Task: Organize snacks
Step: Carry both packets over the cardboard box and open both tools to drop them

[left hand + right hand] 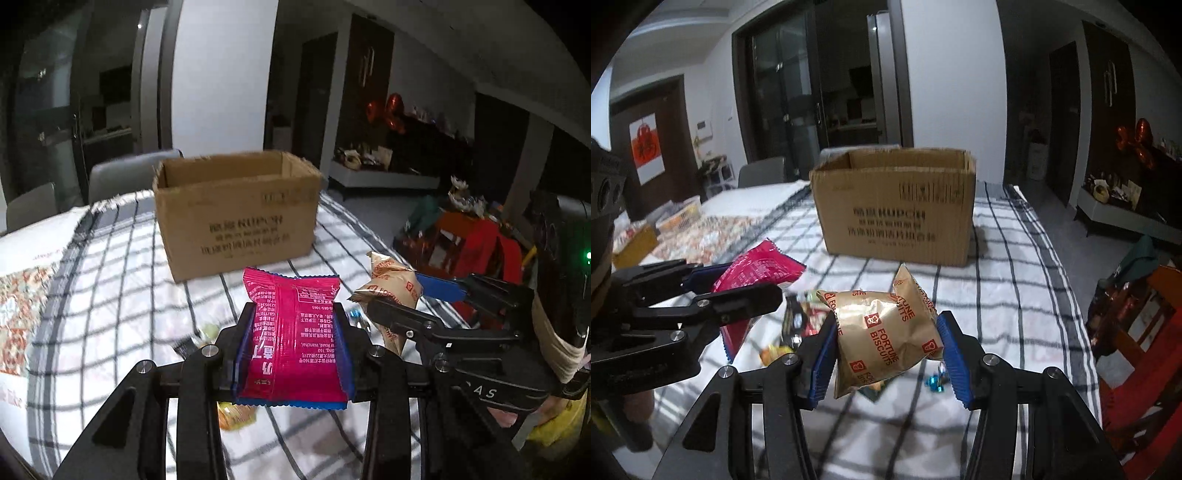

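Observation:
My left gripper [293, 350] is shut on a pink snack packet [291, 332] and holds it above the checked tablecloth. My right gripper [886, 350] is shut on a gold Fortune Biscuits packet [882, 332], also lifted. An open cardboard box [236, 214] stands farther back on the table; it also shows in the right wrist view [897, 206]. The right gripper with the gold packet [391, 291] shows at the right of the left wrist view. The left gripper with the pink packet [757, 273] shows at the left of the right wrist view.
Several loose snacks [794, 325] and small blue wrapped sweets [936, 380] lie on the checked tablecloth [997, 295] below the grippers. A grey chair [129, 177] stands behind the table. Red chairs and clutter [1137, 332] stand off the table's right edge.

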`<state>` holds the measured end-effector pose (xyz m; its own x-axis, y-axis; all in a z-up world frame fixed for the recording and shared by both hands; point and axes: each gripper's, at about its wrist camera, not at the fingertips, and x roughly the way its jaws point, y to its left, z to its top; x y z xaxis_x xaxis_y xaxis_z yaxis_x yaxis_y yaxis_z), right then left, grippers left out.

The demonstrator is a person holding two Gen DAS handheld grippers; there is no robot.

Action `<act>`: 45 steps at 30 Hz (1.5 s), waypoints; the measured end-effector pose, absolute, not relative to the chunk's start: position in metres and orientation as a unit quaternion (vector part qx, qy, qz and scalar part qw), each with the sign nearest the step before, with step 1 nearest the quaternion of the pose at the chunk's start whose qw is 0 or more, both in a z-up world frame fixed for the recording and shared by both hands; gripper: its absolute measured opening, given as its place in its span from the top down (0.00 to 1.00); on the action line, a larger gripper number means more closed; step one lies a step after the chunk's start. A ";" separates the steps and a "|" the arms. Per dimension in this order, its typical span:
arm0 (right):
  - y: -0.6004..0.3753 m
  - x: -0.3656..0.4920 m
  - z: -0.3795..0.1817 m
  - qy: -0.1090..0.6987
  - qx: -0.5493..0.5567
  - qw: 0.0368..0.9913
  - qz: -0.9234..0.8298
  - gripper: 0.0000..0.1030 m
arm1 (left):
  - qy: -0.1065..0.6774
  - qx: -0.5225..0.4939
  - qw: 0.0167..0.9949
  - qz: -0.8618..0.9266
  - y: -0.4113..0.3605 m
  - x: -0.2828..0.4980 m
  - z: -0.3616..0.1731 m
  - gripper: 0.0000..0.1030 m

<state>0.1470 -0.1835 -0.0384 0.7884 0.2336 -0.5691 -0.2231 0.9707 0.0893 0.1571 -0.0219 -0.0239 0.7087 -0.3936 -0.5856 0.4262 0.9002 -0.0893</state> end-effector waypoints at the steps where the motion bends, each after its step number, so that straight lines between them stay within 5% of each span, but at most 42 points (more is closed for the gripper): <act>1: -0.183 0.150 -0.036 0.299 0.010 0.946 0.121 0.48 | 0.304 0.029 0.927 -0.218 -0.021 0.159 -0.019 0.63; 19: -0.179 0.266 0.035 0.258 0.007 0.961 0.097 0.48 | 0.275 0.012 0.944 -0.184 -0.005 0.276 0.045 0.63; 37: -0.176 0.384 0.027 0.323 0.000 0.943 0.078 0.47 | 0.338 0.015 0.929 -0.152 -0.017 0.395 0.033 0.63; 40: -0.178 0.391 0.024 0.326 -0.004 0.943 0.069 0.41 | 0.338 0.016 0.929 -0.150 -0.018 0.398 0.033 0.43; 41: -0.179 0.391 0.023 0.328 -0.001 0.942 0.069 0.32 | 0.334 0.017 0.931 -0.147 -0.018 0.397 0.034 0.33; 45: -0.185 0.387 0.022 0.326 0.002 0.944 0.051 0.28 | 0.332 0.014 0.934 -0.136 -0.013 0.391 0.038 0.29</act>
